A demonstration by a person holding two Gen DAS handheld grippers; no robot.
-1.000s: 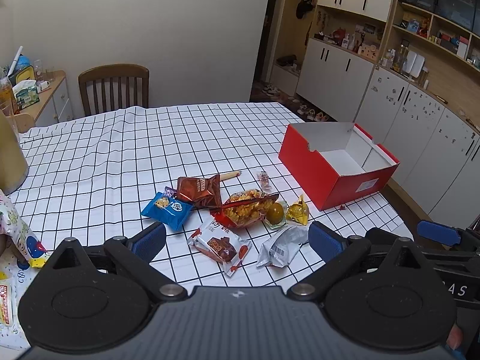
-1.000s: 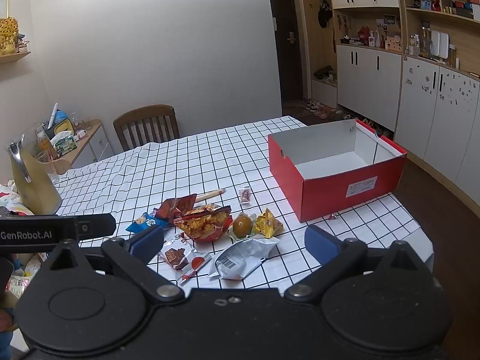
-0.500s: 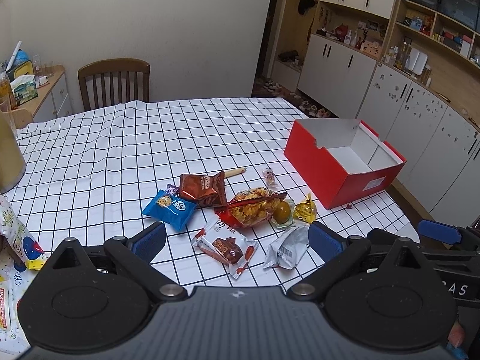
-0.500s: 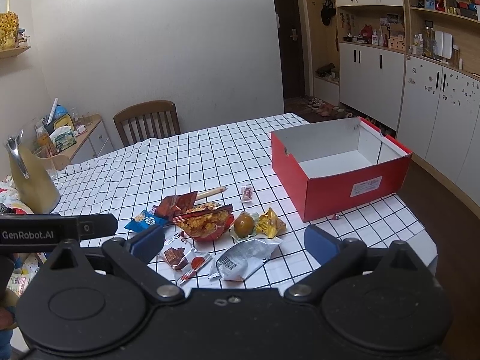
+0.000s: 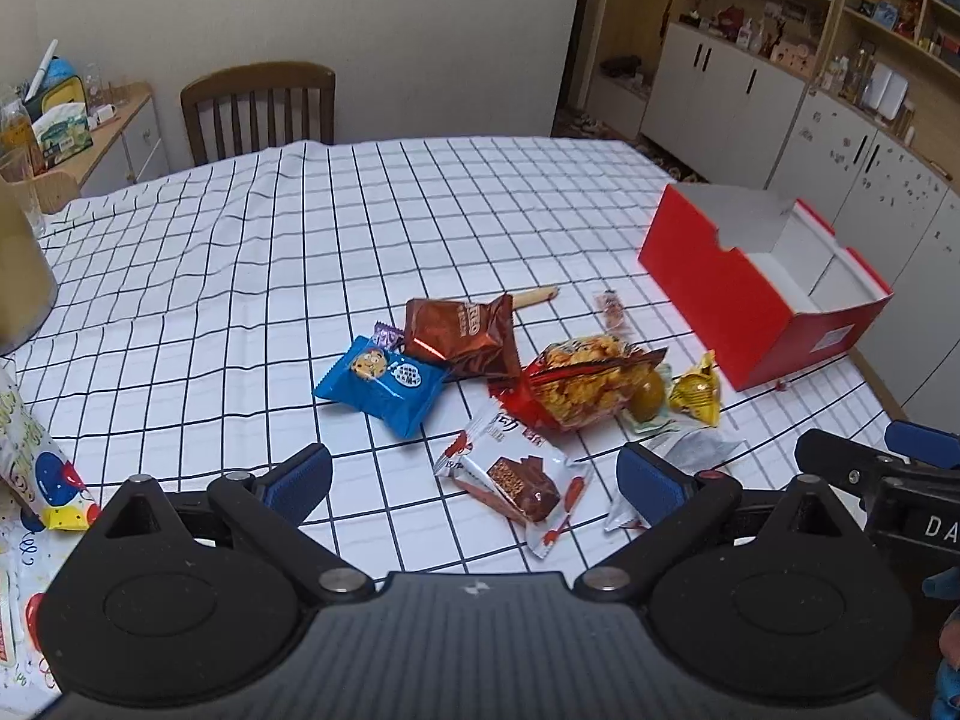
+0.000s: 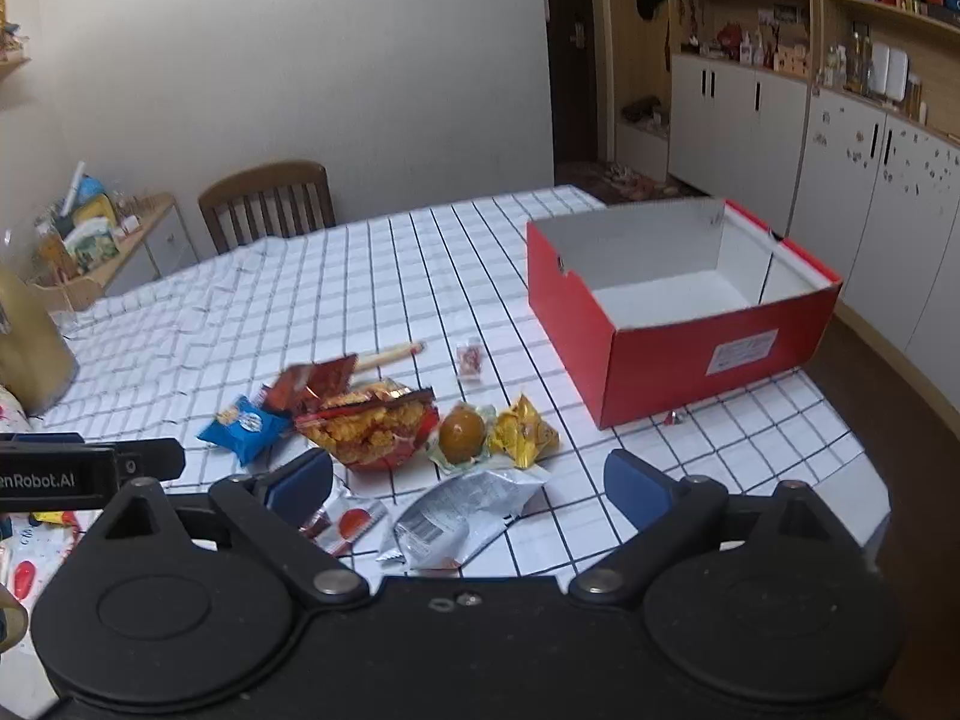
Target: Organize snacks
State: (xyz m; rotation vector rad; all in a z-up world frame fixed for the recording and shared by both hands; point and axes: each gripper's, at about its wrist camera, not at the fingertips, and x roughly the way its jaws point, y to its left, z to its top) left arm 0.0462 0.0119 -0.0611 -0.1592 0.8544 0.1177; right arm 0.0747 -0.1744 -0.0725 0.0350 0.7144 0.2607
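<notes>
Setting: a domestic room with white cabinets [image 6: 750,114] and open shelving along the right wall, a wooden chair [image 5: 259,105] at the far side of the table, and a small side cabinet at the far left.

Surface: table under a white tablecloth with a black grid [image 5: 300,252].

Container: red cardboard box [image 6: 708,354], white inside, lid off, standing at the right side of the table, well apart from the snacks. Nothing shows in the part of its interior that is visible.

Snacks, loose in a cluster near the table's front edge:
- blue cookie packet [image 5: 384,384], leftmost
- brown foil packet [image 5: 465,336], overlapping the blue one's far corner
- clear red-edged bag of orange-yellow crisps [image 6: 372,426], centre
- brown egg in a clear wrapper [image 6: 461,433], just right of the crisps
- yellow foil sweet [image 6: 523,433], touching the egg's wrapper
- white chocolate wafer packet [image 5: 510,474], nearest the front
- silver pouch [image 6: 462,513], beside the wafer packet
- long tan stick snack [image 5: 533,297], behind the brown packet
- small pink-wrapped sweet [image 6: 469,357], alone between the cluster and the box

Left gripper [image 5: 474,474]: fingers spread wide, holding nothing, above the front edge over the wafer packet.

Right gripper [image 6: 468,480]: fingers spread wide, holding nothing, over the silver pouch.
</notes>
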